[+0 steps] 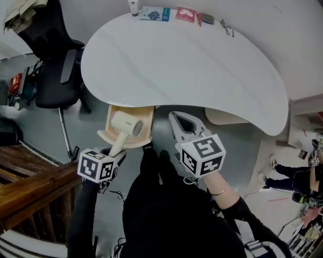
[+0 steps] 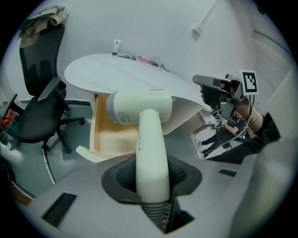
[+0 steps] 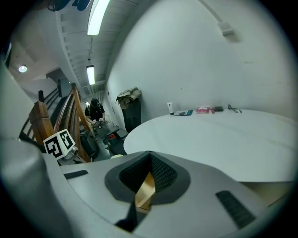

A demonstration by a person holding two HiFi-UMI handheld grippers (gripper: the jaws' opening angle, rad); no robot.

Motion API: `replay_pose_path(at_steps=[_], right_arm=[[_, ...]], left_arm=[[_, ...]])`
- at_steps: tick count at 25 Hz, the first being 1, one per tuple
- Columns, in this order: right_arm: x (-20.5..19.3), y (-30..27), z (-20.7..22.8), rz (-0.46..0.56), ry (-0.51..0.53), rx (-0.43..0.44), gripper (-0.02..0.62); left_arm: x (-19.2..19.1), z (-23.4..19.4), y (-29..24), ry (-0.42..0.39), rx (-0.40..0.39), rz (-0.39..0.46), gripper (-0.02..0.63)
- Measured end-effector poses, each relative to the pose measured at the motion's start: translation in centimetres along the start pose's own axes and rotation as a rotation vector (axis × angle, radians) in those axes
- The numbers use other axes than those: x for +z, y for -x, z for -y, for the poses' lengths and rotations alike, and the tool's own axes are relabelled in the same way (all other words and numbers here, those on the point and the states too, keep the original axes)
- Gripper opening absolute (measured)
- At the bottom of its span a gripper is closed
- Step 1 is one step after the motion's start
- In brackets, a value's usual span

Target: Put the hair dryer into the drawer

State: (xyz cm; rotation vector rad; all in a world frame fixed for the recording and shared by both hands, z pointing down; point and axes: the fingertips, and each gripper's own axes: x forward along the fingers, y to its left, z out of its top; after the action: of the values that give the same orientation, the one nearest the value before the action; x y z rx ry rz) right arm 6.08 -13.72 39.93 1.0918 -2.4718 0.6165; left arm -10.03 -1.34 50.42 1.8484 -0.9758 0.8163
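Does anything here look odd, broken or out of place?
Nothing looks spilled, damaged or askew. The hair dryer, gripped by its handle in the left gripper, hangs over the open drawer under the table.

Rear of drawer [image 1: 145,121] hidden under tabletop [image 1: 192,65]. Base of hair dryer [image 2: 139,107] handle buried between left gripper [image 2: 151,175] jaws. Far-edge items [image 1: 155,13] too small to identify.

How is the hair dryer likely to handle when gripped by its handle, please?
The hair dryer looks rigid: hard plastic, undeformed in the left gripper. It is probably top-heavy, since the bulky barrel sits above the slim handle the fingers clamp, so it may pivot. Its smooth, rounded shell could slip or roll once laid in the drawer.
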Motion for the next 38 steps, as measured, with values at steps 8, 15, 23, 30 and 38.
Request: replay_pose_path(at_steps=[8, 15, 23, 30, 38], right_arm=[[-0.3, -1.1, 0.9, -0.021, -0.026, -0.019, 0.002], [-0.7, -2.1, 0.8, -0.035, -0.043, -0.024, 0.002], [-0.9, -3.1, 0.1, -0.050, -0.056, -0.023, 0.002], [-1.0, -3.7, 0.4, -0.061, -0.083, -0.036, 0.002], [-1.2, -4.6, 0.5, -0.080, -0.099, -0.041, 0.002]], left_arm=[[-1.0, -1.3, -1.4, -0.050, -0.044, -0.203, 0.133], [-0.6, -3.2, -3.0, -0.041, -0.090, -0.341, 0.133], [0.1, -4.5, -4.2, -0.025, -0.108, -0.438, 0.133], [0.6, -5.2, -5.8, -0.024, -0.112, -0.499, 0.133], [2.3, -6.1, -7.6, -0.008, -0.090, -0.503, 0.133]])
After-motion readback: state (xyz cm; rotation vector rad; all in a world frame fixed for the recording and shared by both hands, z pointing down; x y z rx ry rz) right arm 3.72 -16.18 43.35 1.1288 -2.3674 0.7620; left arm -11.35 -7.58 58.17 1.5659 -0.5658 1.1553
